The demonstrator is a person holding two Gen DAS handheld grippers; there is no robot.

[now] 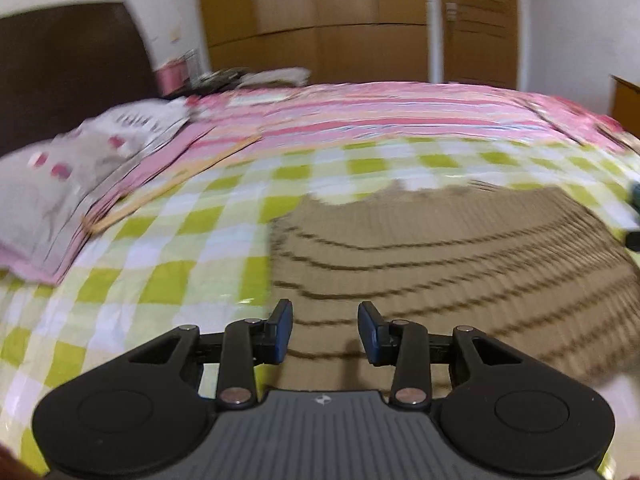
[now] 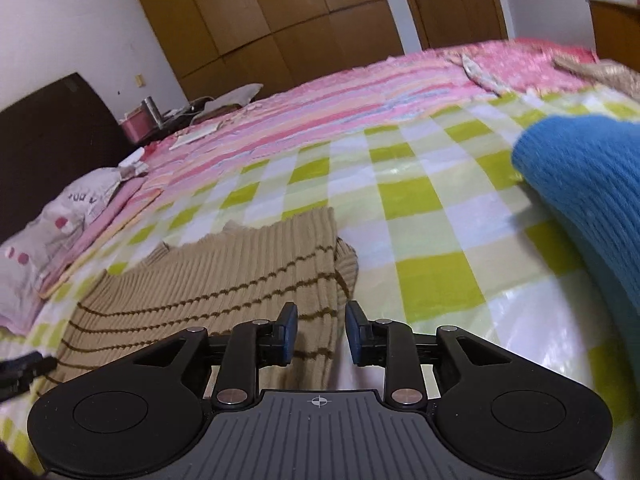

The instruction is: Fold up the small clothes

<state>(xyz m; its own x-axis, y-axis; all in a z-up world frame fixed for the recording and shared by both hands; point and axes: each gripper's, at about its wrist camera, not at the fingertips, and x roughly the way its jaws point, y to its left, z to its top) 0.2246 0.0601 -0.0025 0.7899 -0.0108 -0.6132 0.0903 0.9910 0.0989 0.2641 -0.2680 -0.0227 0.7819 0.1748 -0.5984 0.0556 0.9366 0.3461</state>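
Tan ribbed knit garment with thin brown stripes point(image 1: 460, 248) spread flat on the green-and-white checked sheet point(image 1: 168, 248) of the bed. Left claw point(image 1: 325, 330) low over the garment's near-left part, jaws parted to a moderate gap, nothing between the blue pads, tan fabric visible through the gap; whether the pads touch the cloth cannot be told. In the right wrist view, right claw point(image 2: 321, 330) at the garment's point(image 2: 224, 280) near-right edge, jaws likewise apart and empty, left finger over the knit, right finger over bare sheet point(image 2: 420, 208) just beside the edge. A folded bit of the garment's ribbing bulging out at its right side, ahead of the right claw. Blue knit item point(image 2: 588, 188) lying on the sheet well off to the right, apart from the tan one. Pink striped bedding point(image 1: 380, 108) beyond the checked sheet, a grey pillow with pink spots point(image 1: 68, 184) at the left by the dark headboard point(image 1: 64, 64). Left view blurred.
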